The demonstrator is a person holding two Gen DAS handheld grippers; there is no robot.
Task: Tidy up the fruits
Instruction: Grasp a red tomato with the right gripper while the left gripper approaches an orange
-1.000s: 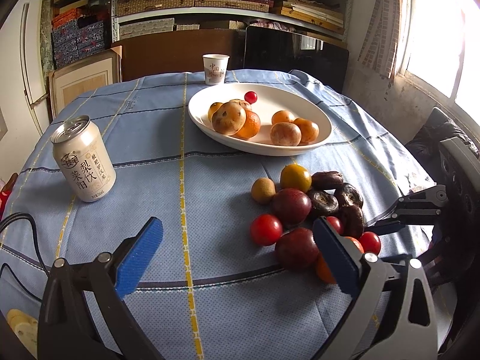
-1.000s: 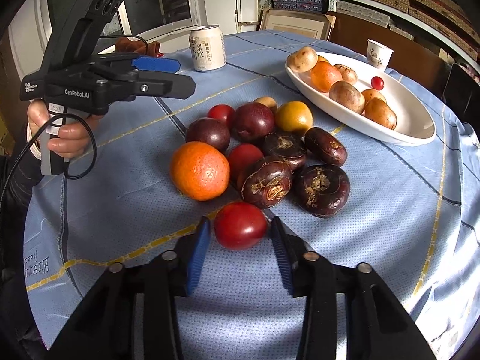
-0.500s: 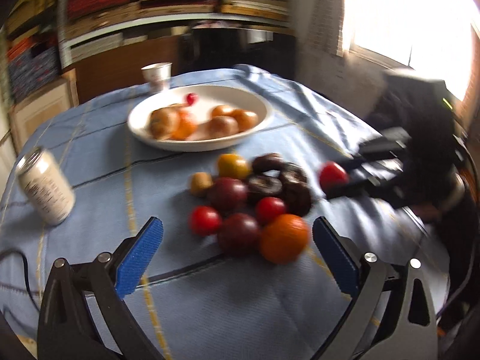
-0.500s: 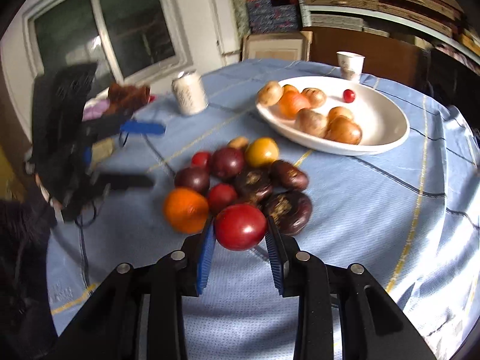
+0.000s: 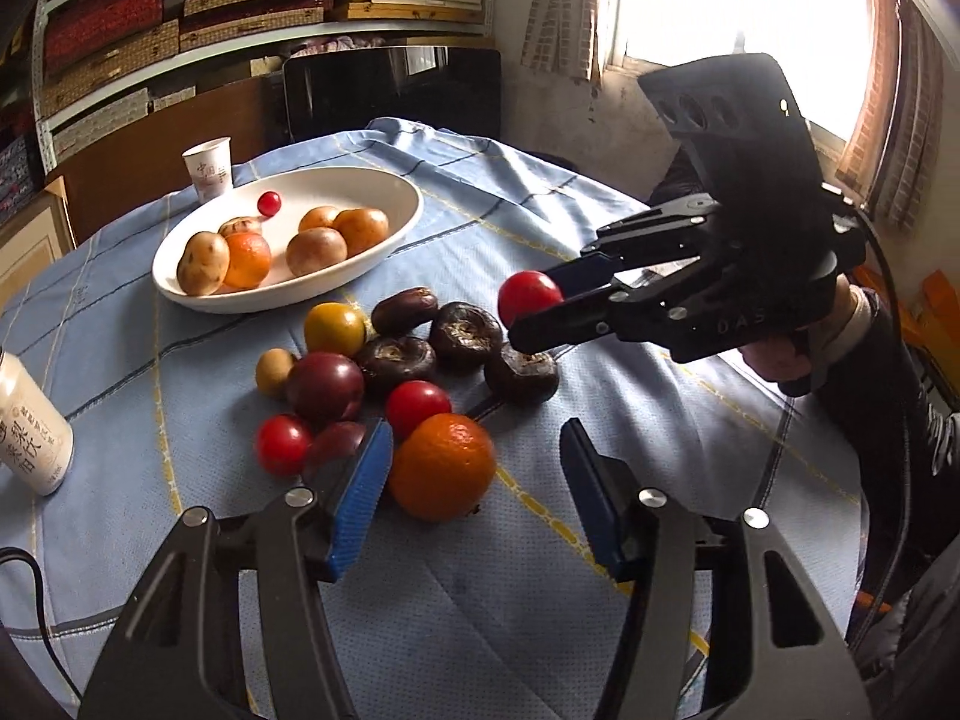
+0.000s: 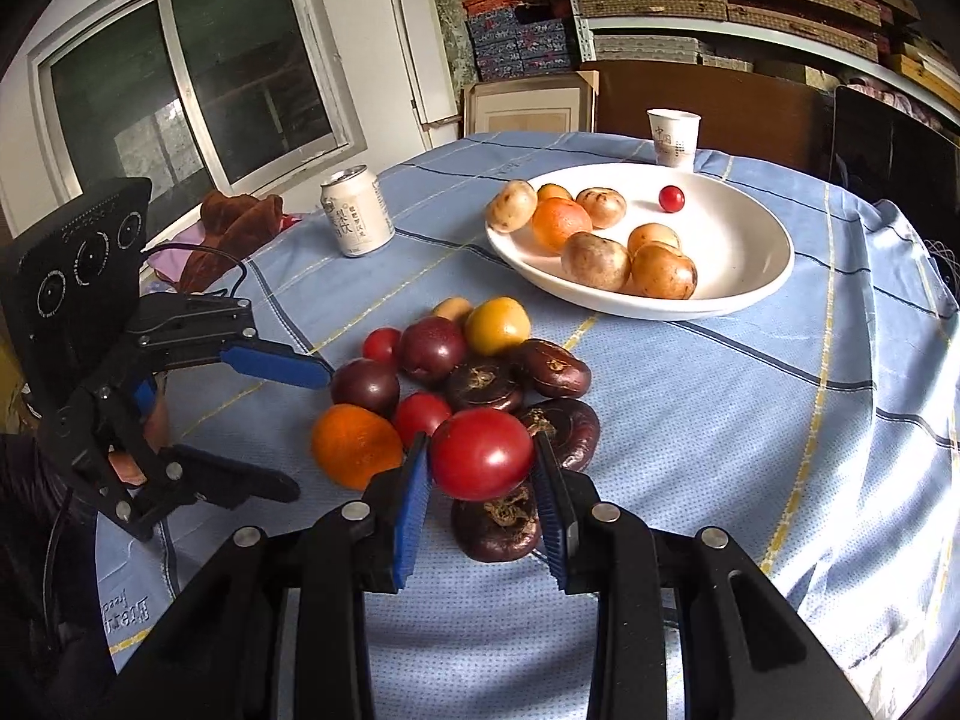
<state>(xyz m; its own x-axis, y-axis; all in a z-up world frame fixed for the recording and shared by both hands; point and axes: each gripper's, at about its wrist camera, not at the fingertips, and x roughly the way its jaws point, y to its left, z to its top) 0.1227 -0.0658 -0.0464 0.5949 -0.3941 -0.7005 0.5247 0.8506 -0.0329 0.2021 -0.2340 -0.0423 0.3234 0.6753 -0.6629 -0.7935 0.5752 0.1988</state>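
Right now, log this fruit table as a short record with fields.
right hand-held gripper: shut on large red tomato, lifted off the cloth
left hand-held gripper: jaws closing, round orange mandarin between them, pads not yet pressing
white oval ceramic dish: potatoes, an orange fruit, small red cherry tomato
blue checked tablecloth: loose pile of mixed fruit
also: white drink can, white paper cup

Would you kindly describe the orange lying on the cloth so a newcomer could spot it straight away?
Start at the white oval dish on the blue tablecloth, then drop to the fruit heap in front of it. The orange sits at the heap's near edge, the biggest piece, bright and dimpled among smooth red and dark fruit.
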